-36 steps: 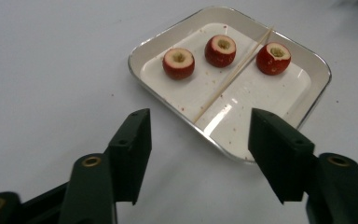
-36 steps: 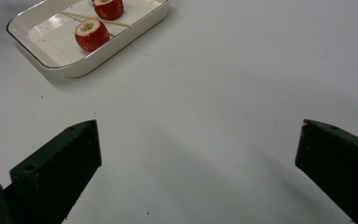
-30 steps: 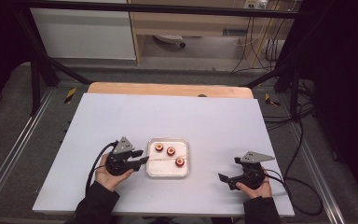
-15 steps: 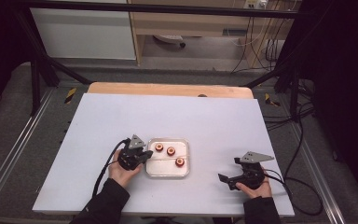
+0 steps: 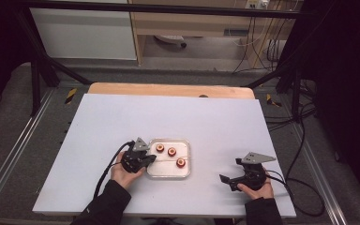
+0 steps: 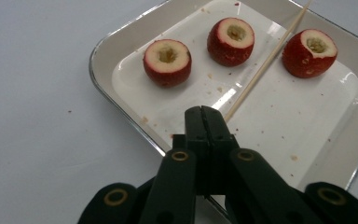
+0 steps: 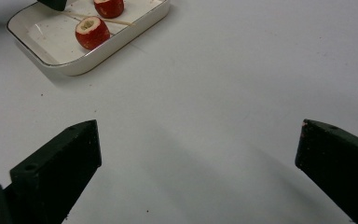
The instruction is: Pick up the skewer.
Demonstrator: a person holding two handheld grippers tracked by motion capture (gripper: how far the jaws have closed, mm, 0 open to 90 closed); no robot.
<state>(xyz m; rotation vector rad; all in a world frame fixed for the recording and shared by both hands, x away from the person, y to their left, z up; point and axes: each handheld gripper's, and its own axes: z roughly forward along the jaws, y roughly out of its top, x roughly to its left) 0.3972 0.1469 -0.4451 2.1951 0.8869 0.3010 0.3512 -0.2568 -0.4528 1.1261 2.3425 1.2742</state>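
Note:
A white rectangular tray (image 5: pixel 168 176) sits on the table and holds three hollowed red fruits (image 5: pixel 172 151) and a thin wooden skewer (image 5: pixel 168 159). In the left gripper view the fruits (image 6: pixel 167 62) stand in a row across the tray (image 6: pixel 121 42), with the skewer (image 6: pixel 265 58) slanting between the two on the right. My left gripper (image 6: pixel 204 112) reaches over the tray's near rim, its jaws pressed together on the skewer's near end. In the high view it (image 5: pixel 149 159) sits at the tray's left edge. My right gripper (image 5: pixel 230 169) rests open on the table to the tray's right.
In the right gripper view the wide-open jaws (image 7: pixel 198 154) frame bare white tabletop, with the tray (image 7: pixel 121 44) and one fruit (image 7: pixel 92 32) at the upper left. A wooden board edge (image 5: pixel 168 89) borders the table's far side. Cables trail off both grippers.
My left gripper moved right, from beside the tray onto its left edge, and now stands closed at the skewer. The right gripper has stayed where it was.

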